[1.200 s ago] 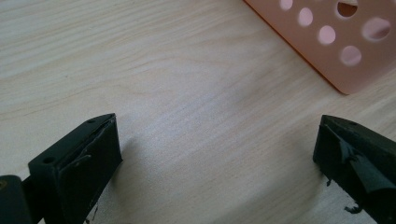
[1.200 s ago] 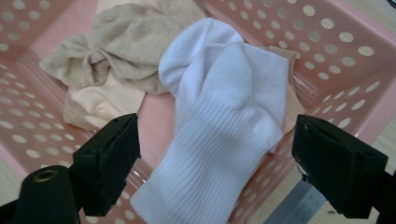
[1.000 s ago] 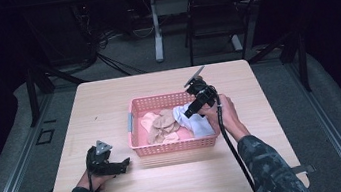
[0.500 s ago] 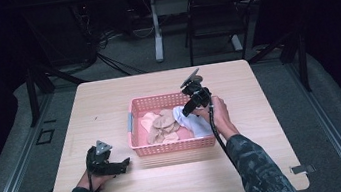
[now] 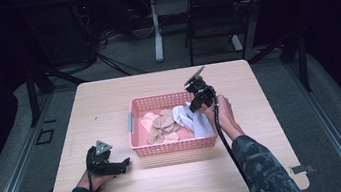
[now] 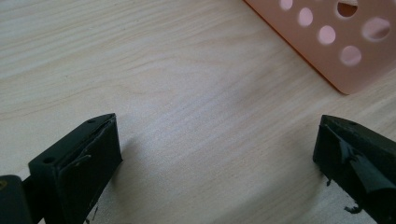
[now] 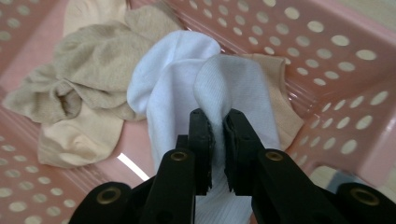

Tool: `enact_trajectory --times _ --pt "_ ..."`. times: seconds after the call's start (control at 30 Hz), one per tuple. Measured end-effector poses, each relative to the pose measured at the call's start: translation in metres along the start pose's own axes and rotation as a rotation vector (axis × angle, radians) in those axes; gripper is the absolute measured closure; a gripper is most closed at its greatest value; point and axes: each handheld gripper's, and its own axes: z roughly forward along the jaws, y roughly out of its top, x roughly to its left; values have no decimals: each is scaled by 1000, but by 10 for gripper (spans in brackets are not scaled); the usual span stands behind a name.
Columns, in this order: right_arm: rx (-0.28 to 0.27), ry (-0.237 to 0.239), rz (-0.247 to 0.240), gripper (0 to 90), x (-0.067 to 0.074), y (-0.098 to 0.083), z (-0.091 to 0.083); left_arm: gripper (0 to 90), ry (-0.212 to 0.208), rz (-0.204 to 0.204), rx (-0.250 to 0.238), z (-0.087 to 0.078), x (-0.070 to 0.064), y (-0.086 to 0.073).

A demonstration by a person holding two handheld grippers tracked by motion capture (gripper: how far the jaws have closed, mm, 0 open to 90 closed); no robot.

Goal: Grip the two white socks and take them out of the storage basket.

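A pink perforated basket [image 5: 134, 114] stands mid-table with beige socks [image 5: 161, 125] and a white sock [image 5: 193, 120] inside. My right gripper [image 5: 194, 107] reaches into the basket's right end. Its jaws have just closed, and in the right gripper view a fold of the white sock [image 7: 187, 88] is pinched between them at the right gripper [image 7: 216, 121]. Beige socks [image 7: 88, 65] lie to its left. My left gripper [image 5: 118, 166] rests on the table left of the basket's front corner; in the left gripper view the left gripper [image 6: 217, 149] stands open over bare wood.
The wooden table [image 5: 107, 94] has free surface around the basket. The basket's pink corner [image 6: 336, 60] shows ahead of my left gripper. Beyond the table's far edge stand a chair [image 5: 212, 14] and a white table leg [image 5: 155, 27] on dark floor.
My right gripper has shifted slightly left and down into the basket, and its jaws have closed on the white sock. The left hand has stayed put.
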Motion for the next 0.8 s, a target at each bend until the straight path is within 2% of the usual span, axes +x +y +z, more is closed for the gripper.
enact_trajectory --times 0.2,0.27,0.5,0.57,0.8 --pt "-52 12 -5 819 -2 -6 -21 7 0 0 0 0 0 0" --pt "-54 19 -11 819 -2 -7 -27 7 0 0 0 0 0 0" --pt "-93 24 -33 819 -1 -8 -45 7 0 0 0 0 0 0" --pt "-120 33 -27 820 1 -8 -49 7 0 0 0 0 0 0" --pt "-138 34 -47 822 1 -8 -65 7 0 0 1 0 0 0"
